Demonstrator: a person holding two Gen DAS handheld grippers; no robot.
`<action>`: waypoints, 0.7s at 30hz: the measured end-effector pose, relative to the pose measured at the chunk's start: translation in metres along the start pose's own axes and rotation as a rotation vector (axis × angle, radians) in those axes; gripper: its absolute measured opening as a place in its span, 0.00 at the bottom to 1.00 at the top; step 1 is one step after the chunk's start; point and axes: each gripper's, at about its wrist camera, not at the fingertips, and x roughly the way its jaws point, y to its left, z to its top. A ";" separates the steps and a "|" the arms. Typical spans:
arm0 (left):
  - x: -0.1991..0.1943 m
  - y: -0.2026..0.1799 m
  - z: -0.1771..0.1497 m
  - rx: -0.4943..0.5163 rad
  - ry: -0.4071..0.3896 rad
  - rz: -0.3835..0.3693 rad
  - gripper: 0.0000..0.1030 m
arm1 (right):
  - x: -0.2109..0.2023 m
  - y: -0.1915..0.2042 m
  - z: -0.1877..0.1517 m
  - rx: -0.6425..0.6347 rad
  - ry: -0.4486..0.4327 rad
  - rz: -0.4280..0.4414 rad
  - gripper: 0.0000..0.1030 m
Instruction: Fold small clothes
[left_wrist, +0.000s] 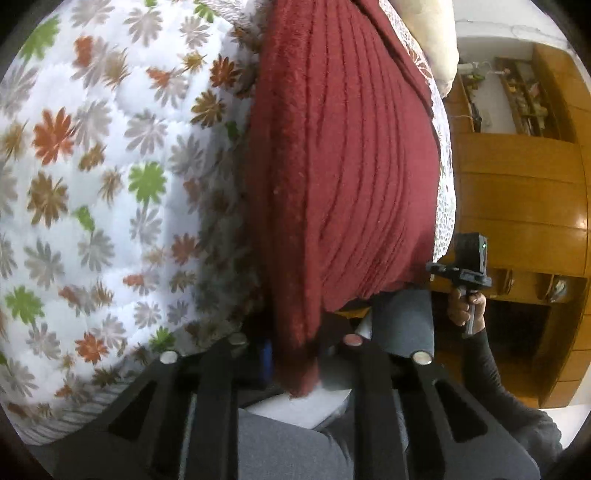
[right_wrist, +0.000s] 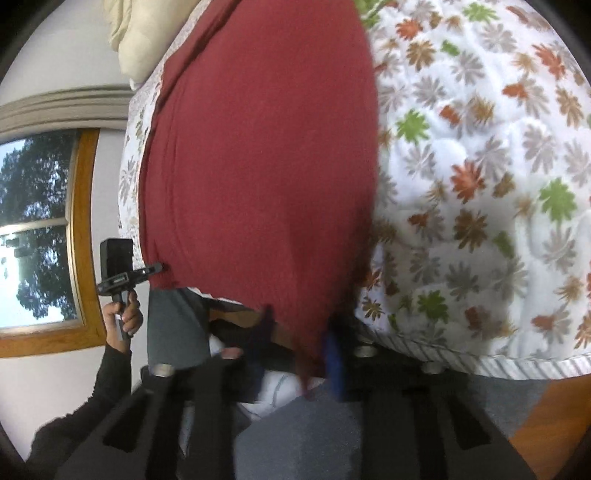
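Black fingers (left_wrist: 207, 373) of my left gripper (left_wrist: 295, 369) sit closest, clenched on one corner of the maroon cloth (left_wrist: 343, 166). Right gripper (right_wrist: 299, 354) pinches the other near corner; seen from the left cam it's at the cloth's far edge (left_wrist: 439, 269), hand (left_wrist: 466, 306) on its handle. Cloth is stretched btwn both, rest draped over the floral quilt (left_wrist: 92, 166) on the bed.

To do this well, I reckon: keep tension even, corners level, carry the near edge over to the far edge w/o letting the middle sag, then let go both together.

Containers: none I can see; wooden shelving (left_wrist: 524, 92) in the bkgd holds small items, too blurry to ID.
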 end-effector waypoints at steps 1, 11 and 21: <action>-0.006 -0.002 -0.002 -0.006 -0.025 -0.031 0.06 | -0.001 0.002 -0.002 -0.005 -0.009 0.011 0.08; -0.078 -0.027 -0.013 -0.048 -0.291 -0.334 0.05 | -0.065 0.032 -0.014 -0.016 -0.232 0.236 0.06; -0.112 -0.057 0.072 -0.134 -0.455 -0.474 0.05 | -0.121 0.065 0.063 -0.047 -0.419 0.353 0.06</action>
